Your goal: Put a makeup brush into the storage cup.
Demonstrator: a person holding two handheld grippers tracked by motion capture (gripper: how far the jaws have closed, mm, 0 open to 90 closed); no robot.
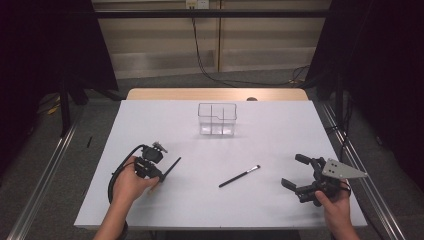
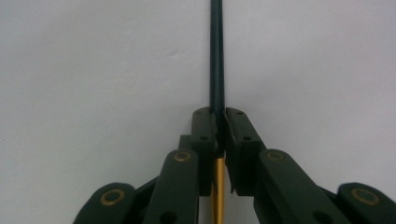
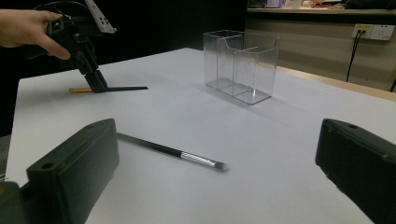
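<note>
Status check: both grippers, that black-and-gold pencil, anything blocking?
Left gripper shut on pencil, low at the table. Right gripper open, holding nothing. Brush lies loose mid-table; clear organizer farther back, path unobstructed.

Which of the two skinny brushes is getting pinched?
The dark brush with the gold end, clamped in the left gripper. The silver-banded brush lies free mid-table.

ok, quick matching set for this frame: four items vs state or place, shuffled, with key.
1. left tool
2. right tool
3. slim black brush with silver ferrule
4. clear plastic divided organiser box

A. lying free mid-table
B. open, nothing between its jaws
C. standing at the far middle of the table
D. shut on a thin black-and-gold stick

Pairs: 1-D, 2-B, 3-A, 4-C
</note>
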